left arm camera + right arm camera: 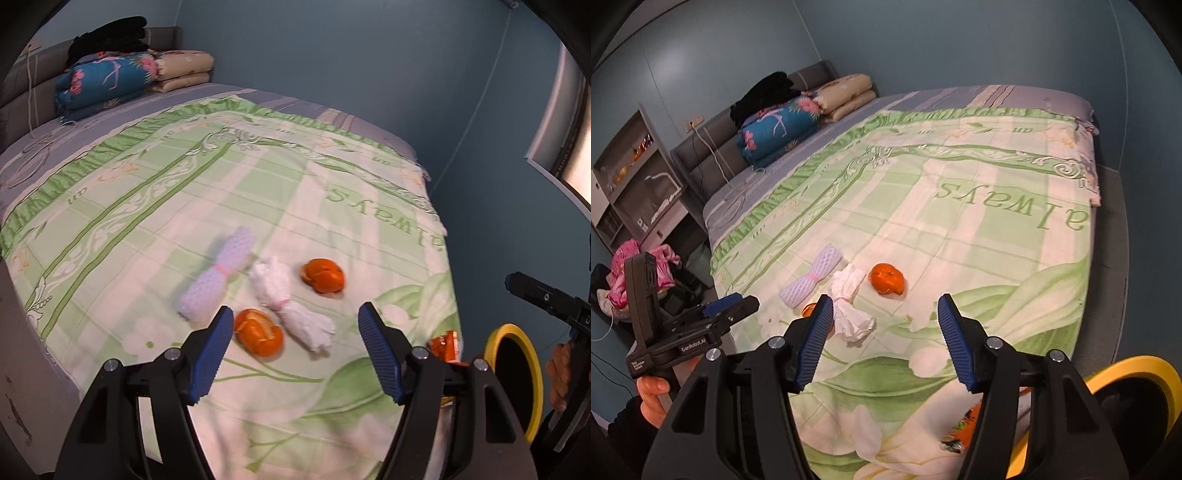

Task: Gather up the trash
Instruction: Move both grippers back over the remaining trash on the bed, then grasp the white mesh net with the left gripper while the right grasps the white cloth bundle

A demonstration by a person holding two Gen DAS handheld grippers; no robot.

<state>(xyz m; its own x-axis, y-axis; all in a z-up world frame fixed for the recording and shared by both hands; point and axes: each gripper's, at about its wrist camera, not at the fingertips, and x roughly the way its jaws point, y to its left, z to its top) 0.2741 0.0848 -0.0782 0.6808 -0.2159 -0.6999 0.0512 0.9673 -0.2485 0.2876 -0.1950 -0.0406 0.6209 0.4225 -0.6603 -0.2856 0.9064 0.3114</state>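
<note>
Trash lies on the green floral bedsheet (147, 206): a lavender foam net (218, 277), a white foam net (291, 310), one orange peel (324, 275) behind it and another orange peel (258, 332) in front. An orange wrapper (445, 345) sits near the bed's edge, beside a yellow-rimmed bin (517, 380). My left gripper (295, 308) hovers open over the near peel and the white net, holding nothing. My right gripper (885, 299) is open and empty too, above the white foam net (849, 306) and the far peel (886, 278). The left gripper (733, 301) shows at the left of the right wrist view, held by a hand (653, 398).
Folded quilts (779, 129) and black clothing (764, 92) are piled at the headboard. A shelf unit (639, 173) and pink cloth (620, 273) stand left of the bed. The blue wall (369, 66) runs along the bed's far side. The yellow-rimmed bin (1137, 373) stands at the bed's near corner.
</note>
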